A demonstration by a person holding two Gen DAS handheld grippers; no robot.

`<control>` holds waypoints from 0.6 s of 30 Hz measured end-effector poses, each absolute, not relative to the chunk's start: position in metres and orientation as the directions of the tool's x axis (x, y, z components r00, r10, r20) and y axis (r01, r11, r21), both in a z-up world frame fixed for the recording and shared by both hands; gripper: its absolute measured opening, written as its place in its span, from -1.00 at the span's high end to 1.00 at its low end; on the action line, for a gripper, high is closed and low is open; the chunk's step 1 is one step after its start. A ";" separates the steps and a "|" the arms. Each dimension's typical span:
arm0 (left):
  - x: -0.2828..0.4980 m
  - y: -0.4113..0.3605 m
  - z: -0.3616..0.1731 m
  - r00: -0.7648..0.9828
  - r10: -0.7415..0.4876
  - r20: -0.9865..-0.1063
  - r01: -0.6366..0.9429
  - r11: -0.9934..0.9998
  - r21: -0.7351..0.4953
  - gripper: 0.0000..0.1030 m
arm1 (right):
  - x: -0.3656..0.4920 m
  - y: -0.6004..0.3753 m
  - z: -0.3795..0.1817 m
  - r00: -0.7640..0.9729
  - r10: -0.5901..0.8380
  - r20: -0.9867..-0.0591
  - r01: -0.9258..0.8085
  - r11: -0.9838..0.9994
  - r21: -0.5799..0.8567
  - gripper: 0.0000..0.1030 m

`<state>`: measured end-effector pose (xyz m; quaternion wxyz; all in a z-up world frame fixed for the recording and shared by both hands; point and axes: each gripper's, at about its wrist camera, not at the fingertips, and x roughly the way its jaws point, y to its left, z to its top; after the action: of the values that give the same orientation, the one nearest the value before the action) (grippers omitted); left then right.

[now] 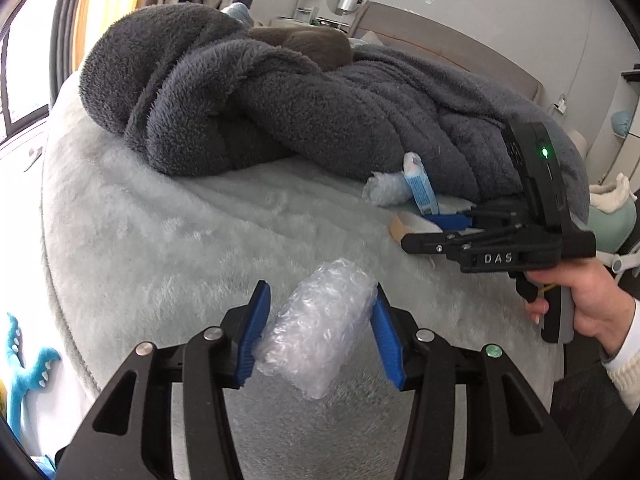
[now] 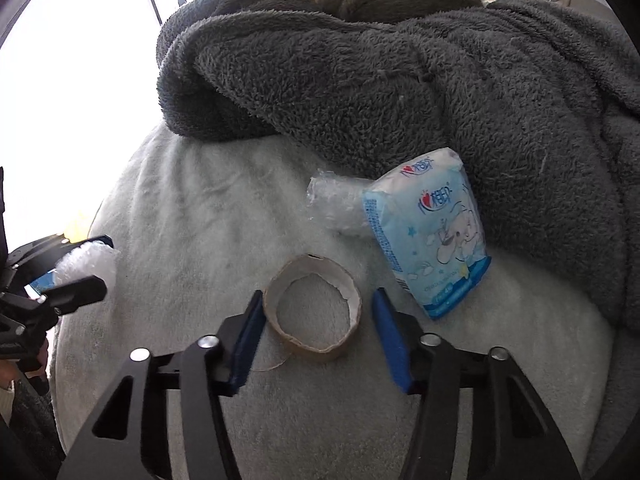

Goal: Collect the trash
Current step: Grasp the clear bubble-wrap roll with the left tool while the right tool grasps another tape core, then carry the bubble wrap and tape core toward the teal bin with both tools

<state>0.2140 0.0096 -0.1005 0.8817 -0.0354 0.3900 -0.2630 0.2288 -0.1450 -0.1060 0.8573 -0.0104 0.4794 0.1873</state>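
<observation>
My left gripper point(image 1: 316, 320) is shut on a wad of clear bubble wrap point(image 1: 320, 344), held just above the pale fleece bed cover point(image 1: 168, 240); it shows at the left edge of the right wrist view too, left gripper point(image 2: 98, 264). My right gripper point(image 2: 319, 300) straddles a brown cardboard tape ring point(image 2: 316, 344) lying on the cover. Its left pad touches the ring and its right pad stands slightly off, so it is open. Behind the ring lie a second bubble wrap piece point(image 2: 332, 204) and a blue tissue pack point(image 2: 432, 232).
A heaped dark grey fleece blanket point(image 1: 240, 100) covers the far half of the bed. A hand point(image 1: 588, 308) holds the right gripper point(image 1: 424, 230) at the bed's right side. A blue plush toy point(image 1: 24, 368) lies off the bed's left edge. A window is far left.
</observation>
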 end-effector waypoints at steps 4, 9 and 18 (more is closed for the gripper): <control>0.210 0.011 -0.096 0.572 -0.467 -0.674 0.402 0.876 -0.266 -0.02 | 0.223 -0.144 -0.100 0.480 0.308 -0.822 -0.329 0.931 0.157 0.13; 0.199 0.020 -0.088 0.583 -0.468 -0.664 0.360 0.881 -0.306 -0.02 | 0.211 -0.139 -0.092 0.496 0.307 -0.812 -0.333 0.931 0.148 0.13; 0.165 0.024 -0.072 0.617 -0.432 -0.657 0.315 0.901 -0.297 -0.02 | 0.171 -0.136 -0.079 0.530 0.314 -0.788 -0.344 0.929 0.139 0.13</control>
<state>0.1650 0.0240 -0.0720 0.8960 -0.0762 0.3846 -0.2085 0.1713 -0.1360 -0.0785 0.8745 -0.0165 0.4468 0.1881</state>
